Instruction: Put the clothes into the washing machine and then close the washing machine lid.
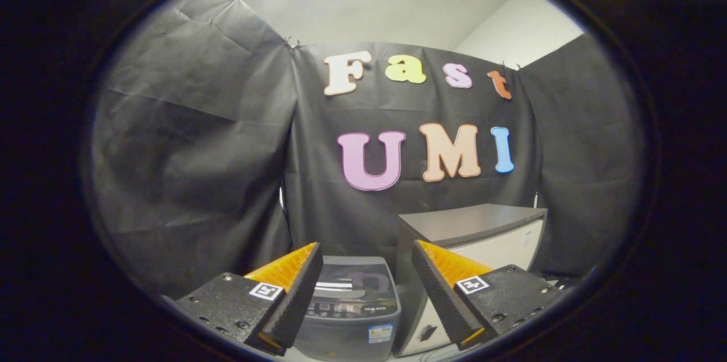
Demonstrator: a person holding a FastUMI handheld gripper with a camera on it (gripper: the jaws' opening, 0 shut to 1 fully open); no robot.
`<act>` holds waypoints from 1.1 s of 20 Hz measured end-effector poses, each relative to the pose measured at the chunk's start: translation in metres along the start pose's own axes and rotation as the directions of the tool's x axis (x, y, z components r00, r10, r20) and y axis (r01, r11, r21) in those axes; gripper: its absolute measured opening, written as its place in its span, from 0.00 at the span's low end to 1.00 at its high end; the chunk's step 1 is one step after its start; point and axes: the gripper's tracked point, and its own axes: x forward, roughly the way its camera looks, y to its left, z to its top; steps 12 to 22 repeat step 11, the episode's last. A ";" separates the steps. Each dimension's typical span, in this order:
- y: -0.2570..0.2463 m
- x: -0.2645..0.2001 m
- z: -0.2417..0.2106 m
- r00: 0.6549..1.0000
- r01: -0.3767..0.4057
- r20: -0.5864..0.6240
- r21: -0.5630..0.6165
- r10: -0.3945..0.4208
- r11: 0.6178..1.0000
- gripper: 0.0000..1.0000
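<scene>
The tool hangs in the air with its two fingers spread wide apart and nothing between them, each finger carrying a small square marker on its upper block. Seen through the gap between the fingers, and lower down beyond them, stands the washing machine, a small grey top-loader. Its lid lies flat and closed over the tub, dark and glossy with a pale streak of reflected light across it, and a control panel with small buttons runs along the front edge. A small sticker sits on the front face of the machine below that panel. Just beside the machine, on the side of the right finger, stands a pale cabinet with a flat grey top that rises higher than the machine; whether the two touch cannot be told. Black cloth hangs as the booth's wall behind both, folded and creased, with a white ceiling and a bright light above it.
</scene>
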 end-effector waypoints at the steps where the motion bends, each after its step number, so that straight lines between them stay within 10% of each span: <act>1: -0.004 -0.005 -0.003 1.000 0.000 -0.020 -0.011 -0.001 1.000 0.95; 22: -0.022 -0.051 -0.002 0.999 -0.032 -0.027 -0.021 0.032 0.999 0.95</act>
